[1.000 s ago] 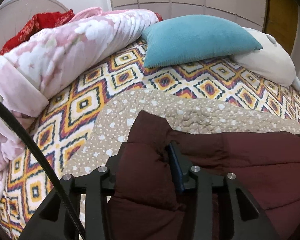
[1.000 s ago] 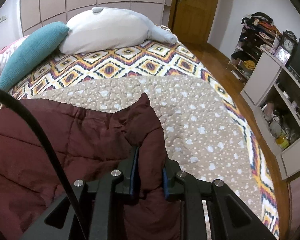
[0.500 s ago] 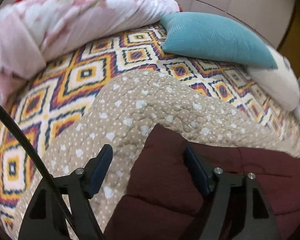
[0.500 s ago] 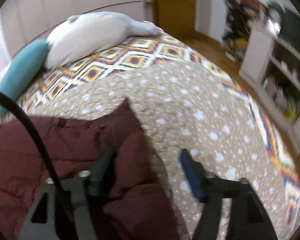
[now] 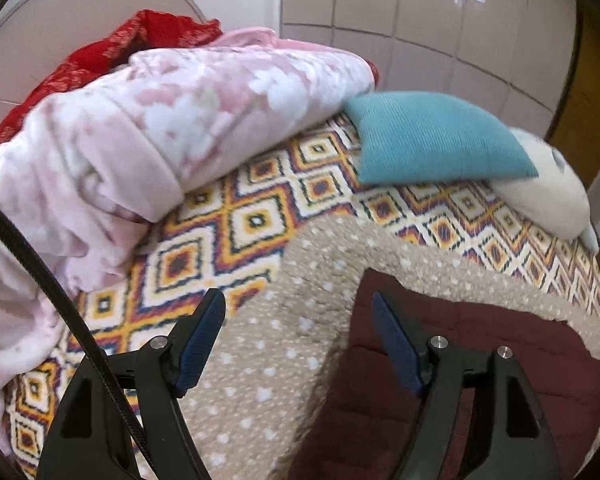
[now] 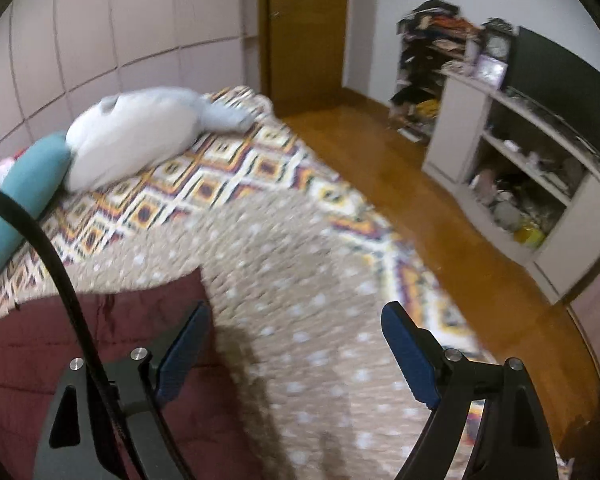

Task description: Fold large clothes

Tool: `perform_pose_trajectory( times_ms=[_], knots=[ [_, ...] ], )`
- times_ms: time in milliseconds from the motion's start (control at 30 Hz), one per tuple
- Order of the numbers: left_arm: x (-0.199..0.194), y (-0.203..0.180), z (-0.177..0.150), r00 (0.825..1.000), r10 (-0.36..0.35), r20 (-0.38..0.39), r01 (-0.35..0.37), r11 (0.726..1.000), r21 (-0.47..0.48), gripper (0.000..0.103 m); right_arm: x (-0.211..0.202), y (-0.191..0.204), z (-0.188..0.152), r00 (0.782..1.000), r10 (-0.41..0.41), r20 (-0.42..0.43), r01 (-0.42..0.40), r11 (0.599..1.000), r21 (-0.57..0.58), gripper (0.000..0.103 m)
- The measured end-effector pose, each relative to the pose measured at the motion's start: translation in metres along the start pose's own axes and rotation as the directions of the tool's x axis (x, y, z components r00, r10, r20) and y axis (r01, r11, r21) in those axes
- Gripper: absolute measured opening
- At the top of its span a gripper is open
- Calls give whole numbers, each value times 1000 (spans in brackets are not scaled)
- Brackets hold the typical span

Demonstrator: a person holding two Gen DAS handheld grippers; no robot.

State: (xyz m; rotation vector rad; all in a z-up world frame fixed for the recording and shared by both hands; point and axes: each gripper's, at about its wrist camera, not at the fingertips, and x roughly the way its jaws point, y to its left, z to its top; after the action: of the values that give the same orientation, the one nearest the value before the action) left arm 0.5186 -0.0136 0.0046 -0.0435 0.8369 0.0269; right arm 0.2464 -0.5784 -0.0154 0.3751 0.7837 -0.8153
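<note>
On the bed, a maroon quilted jacket [image 5: 480, 360] lies spread over a beige spotted blanket [image 5: 284, 360], which covers a diamond-patterned bedspread [image 5: 256, 220]. Both tools have let go of it. The left gripper [image 5: 298, 344] has just opened its jaws and holds nothing; one corner of the jacket sits below its right finger. The right gripper [image 6: 296, 354] has opened widest of all, empty, with the jacket's [image 6: 60, 344] other corner by its left finger. Judging by the padding, the garment looks soft, puffy and light but bulky; it probably springs back from a crease. Corners, hems or stitched seams should offer the firmest pinch.
</note>
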Motion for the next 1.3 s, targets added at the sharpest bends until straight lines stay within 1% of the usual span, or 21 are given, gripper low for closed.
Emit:
perform_pose_trajectory(
  times_ms=[67, 133, 200, 267, 333, 367, 400, 433, 467, 567, 600, 633, 667, 700, 733, 800, 867, 1000, 1067, 1200, 1300],
  knots=[
    [-14, 3, 0, 1000, 2, 13, -2, 1000, 6, 75, -20, -9, 6, 999, -12, 30, 12, 1000, -5, 90],
    [-28, 1, -8, 1000, -11, 18, 11, 1000, 21, 76, -37, -9, 7, 999, 7, 45, -7, 1000, -18, 81],
    [-40, -6, -24, 998, -54, 14, 54, 998, 44, 75, -57, 4, -4, 993, 113, 37, -111, 993, -48, 70],
    [-46, -20, -47, 993, -121, -10, 121, 989, 86, 76, -61, 11, -10, 988, 155, 24, -153, 986, -60, 54],
    [-49, -36, -70, 987, -160, -35, 163, 978, 130, 76, -70, 37, -28, 959, 282, -24, -283, 954, -95, 35],
    [-50, -45, -83, 982, -185, -46, 189, 970, 154, 75, -72, 45, -34, 944, 327, -44, -330, 938, -104, 32],
    [-49, -55, -96, 976, -212, -56, 219, 959, 179, 75, -76, 62, -45, 909, 409, -78, -416, 902, -117, 29],
    [-49, -63, -106, 970, -234, -62, 242, 950, 199, 75, -82, 89, -64, 859, 499, -116, -512, 846, -146, 28],
    [-49, -71, -116, 964, -256, -65, 265, 939, 218, 75, -82, 89, -64, 859, 499, -116, -512, 846, -146, 28],
    [-45, -93, -142, 939, -334, -83, 343, 899, 273, 75, -86, 125, -91, 793, 584, -172, -608, 777, -166, 28],
    [-42, -98, -146, 936, -341, -91, 352, 890, 289, 75, -82, 146, -112, 727, 645, -235, -683, 715, -151, 28],
    [-37, -104, -151, 939, -329, -100, 344, 887, 310, 75, -77, 153, -120, 693, 670, -267, -716, 685, -139, 28],
    [-26, -110, -155, 956, -275, -103, 294, 896, 334, 75, -73, 157, -127, 673, 681, -290, -733, 668, -131, 28],
    [-20, -111, -158, 966, -241, -97, 260, 903, 342, 75, -73, 157, -127, 673, 681, -290, -733, 668, -131, 28],
    [-10, -113, -161, 974, -207, -88, 224, 909, 352, 75, -64, 164, -135, 658, 682, -320, -743, 658, -126, 29],
    [5, -113, -163, 984, -156, -81, 174, 918, 356, 76, -48, 168, -143, 665, 667, -336, -733, 670, -120, 23],
    [16, -110, -164, 987, -143, -74, 159, 927, 339, 76, -30, 164, -143, 656, 675, -337, -735, 673, -84, 19],
    [24, -124, -173, 997, -79, 27, 63, 923, 380, 76, 5, 149, -141, 614, 723, -317, -750, 659, 52, 0],
    [27, -130, -177, 997, -52, 59, 25, 923, 385, 76, 15, 144, -145, 610, 736, -294, -752, 655, 79, 0],
    [29, -134, -174, 997, -31, 69, 3, 925, 381, 76, 11, 150, -153, 654, 719, -236, -736, 676, 20, 0],
    [20, -135, -165, 999, -3, 39, -12, 924, 383, 73, 6, 159, -148, 686, 681, -256, -709, 705, -24, 0]
  ],
)
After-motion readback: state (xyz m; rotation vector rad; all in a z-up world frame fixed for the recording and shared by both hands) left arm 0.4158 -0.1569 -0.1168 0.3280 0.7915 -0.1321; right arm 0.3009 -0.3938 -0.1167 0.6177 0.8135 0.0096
